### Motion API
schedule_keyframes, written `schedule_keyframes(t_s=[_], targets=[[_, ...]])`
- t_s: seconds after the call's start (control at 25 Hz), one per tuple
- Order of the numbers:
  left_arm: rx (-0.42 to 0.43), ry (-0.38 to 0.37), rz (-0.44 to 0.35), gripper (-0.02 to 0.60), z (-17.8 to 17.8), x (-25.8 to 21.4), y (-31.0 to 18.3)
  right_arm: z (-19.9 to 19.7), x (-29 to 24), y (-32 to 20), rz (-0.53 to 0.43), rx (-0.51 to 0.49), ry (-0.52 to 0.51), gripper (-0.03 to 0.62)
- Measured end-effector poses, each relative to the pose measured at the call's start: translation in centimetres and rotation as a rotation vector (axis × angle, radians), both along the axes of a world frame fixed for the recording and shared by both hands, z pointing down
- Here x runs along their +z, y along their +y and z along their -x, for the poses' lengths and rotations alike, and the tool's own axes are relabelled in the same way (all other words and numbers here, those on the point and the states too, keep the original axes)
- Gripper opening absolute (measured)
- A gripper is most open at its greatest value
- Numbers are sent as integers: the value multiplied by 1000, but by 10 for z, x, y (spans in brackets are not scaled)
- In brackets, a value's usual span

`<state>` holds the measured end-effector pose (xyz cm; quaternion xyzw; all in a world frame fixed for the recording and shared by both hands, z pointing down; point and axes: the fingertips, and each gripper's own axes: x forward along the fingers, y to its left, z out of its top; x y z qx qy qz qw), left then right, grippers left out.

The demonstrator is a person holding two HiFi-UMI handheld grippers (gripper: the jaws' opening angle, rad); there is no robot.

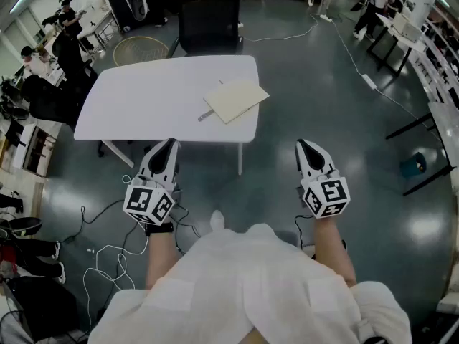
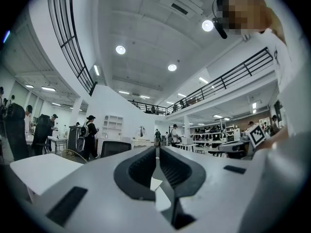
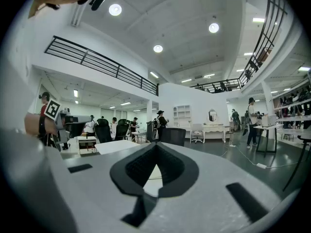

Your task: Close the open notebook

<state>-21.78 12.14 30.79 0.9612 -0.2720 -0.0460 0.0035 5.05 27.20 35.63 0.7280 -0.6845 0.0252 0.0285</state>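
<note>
A cream notebook (image 1: 235, 99) lies on the right part of a white table (image 1: 143, 99), with a small dark-tipped thing (image 1: 206, 115) at its near left corner. I cannot tell whether it lies open. Both grippers hang level in the air on the near side of the table, well short of the notebook. My left gripper (image 1: 171, 143) (image 2: 156, 148) has its jaws together with nothing between them. My right gripper (image 1: 303, 144) (image 3: 156, 144) is shut and empty too. The table's edge (image 3: 116, 147) shows low in the right gripper view.
A black chair (image 1: 208, 21) stands behind the table. White cables (image 1: 107, 253) run over the floor at the near left. People and desks fill the left edge, more desks line the right, and a teal bin (image 1: 414, 165) stands there.
</note>
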Motion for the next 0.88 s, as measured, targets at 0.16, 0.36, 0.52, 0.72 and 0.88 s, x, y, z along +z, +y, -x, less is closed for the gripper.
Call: schedule_keyframes(t_s=[0.16,0.36,0.52,0.72,0.88], targets=[[0,6,-2,23,-2,-2,1,-2,-2,-1,-4,-3,1,2],[-2,1,5,23,-7,3,-1,-7,-2,-5,-4,-5,3,2],[0,-2,10,23,-9,4,-1,-9,1,-5,3,-4,-2,2],[7,-5,14,23,-16,7,0,-15,4,-6,-1,-2,-5,3],[17,-17,16,23,-26,12,2,-22,12,-7,21,2,5,4]])
